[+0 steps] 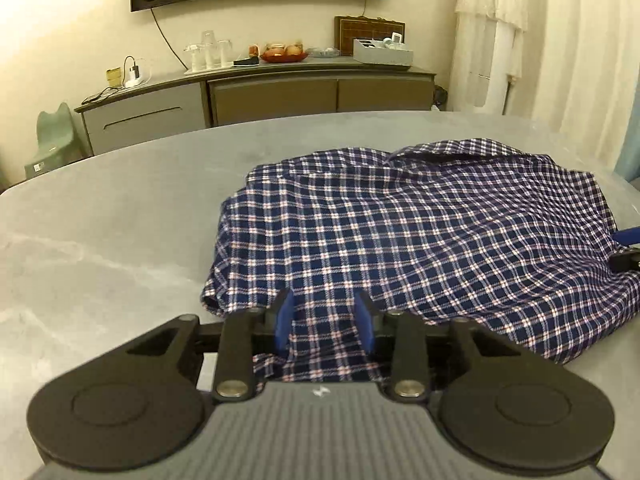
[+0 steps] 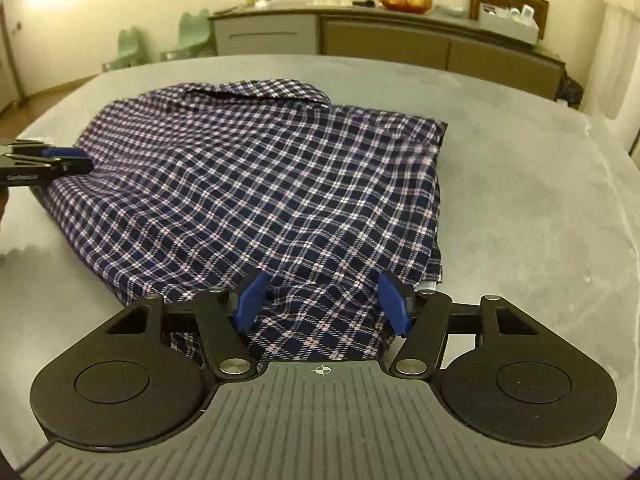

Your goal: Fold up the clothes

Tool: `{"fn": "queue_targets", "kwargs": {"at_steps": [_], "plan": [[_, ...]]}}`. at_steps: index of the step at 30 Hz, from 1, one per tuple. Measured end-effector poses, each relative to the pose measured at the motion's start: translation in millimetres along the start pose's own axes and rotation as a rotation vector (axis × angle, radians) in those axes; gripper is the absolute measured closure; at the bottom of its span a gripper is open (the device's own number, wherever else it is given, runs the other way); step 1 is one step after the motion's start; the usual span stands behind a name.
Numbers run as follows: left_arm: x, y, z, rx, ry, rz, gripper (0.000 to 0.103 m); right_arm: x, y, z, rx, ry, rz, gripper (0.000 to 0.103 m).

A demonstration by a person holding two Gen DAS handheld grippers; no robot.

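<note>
The left gripper (image 1: 324, 322) is standing with its blue pads (image 1: 283, 326) spread apart, and the near hem of the plaid shirt (image 1: 420, 232) is lying between them; the jaws are released, straddling the cloth rather than pinching it. That wide stance is probably there so a full bite of hem can be taken when they close. The right gripper (image 2: 323, 303) is doing the same at the other near corner: its pads (image 2: 394, 304) are parted even wider, and the shirt's (image 2: 260, 176) edge is bunching slightly up between them, not clamped.

In the left wrist view the shirt is spreading from 6 o'clock up toward 1 o'clock, its collar lying at the far end, and the tip of the right gripper is showing at 3 o'clock by the shirt's edge. In the right wrist view the shirt is running from 6 up to 11 o'clock, with the left gripper showing at 9 o'clock, just beside the cloth.

The garment is already lying narrowed, its sides apparently tucked in, flat on the grey table (image 1: 100, 216). Both tools being set at the two bottom corners suggests that the hem is being readied for lifting toward the collar. A sideboard (image 1: 256, 88) is standing well behind at 12 o'clock.
</note>
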State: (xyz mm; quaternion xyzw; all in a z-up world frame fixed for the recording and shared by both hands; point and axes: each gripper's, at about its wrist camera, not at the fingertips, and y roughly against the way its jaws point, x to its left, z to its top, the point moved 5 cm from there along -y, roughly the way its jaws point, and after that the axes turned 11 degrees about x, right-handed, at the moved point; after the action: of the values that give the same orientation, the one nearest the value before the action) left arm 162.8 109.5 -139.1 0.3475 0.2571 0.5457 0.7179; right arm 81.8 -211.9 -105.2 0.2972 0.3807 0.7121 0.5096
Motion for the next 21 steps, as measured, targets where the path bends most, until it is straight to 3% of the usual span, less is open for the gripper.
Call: {"fn": "queue_targets", "kwargs": {"at_steps": [1,4,7,9,16,21], "plan": [[-1.3,5.2,2.9,-0.015,0.010,-0.005,0.071,-2.1,6.1,0.5,-0.012,-0.017,0.001,0.041],[-13.3,19.4,9.7,-0.068,0.001,-0.091,0.052,-3.7,25.4,5.1,-0.086,-0.027,0.048,0.041],[-8.9,-1.1,0.4,0.019,0.055,-0.081,0.052,-1.7,27.0,-2.4,-0.088,-0.053,0.029,0.035],[-3.8,-5.1,-2.9,0.012,0.095,-0.098,0.052,-0.3,27.8,-7.6,-0.087,-0.071,0.015,0.023],[-11.2,23.7,-5.0,0.012,0.123,-0.033,0.047,4.3,30.9,-25.8,-0.085,-0.134,-0.034,0.020],[-16.0,14.4,-2.3,0.044,0.129,0.001,0.047,17.0,-5.9,-29.0,0.004,-0.037,-0.098,0.027]]}}
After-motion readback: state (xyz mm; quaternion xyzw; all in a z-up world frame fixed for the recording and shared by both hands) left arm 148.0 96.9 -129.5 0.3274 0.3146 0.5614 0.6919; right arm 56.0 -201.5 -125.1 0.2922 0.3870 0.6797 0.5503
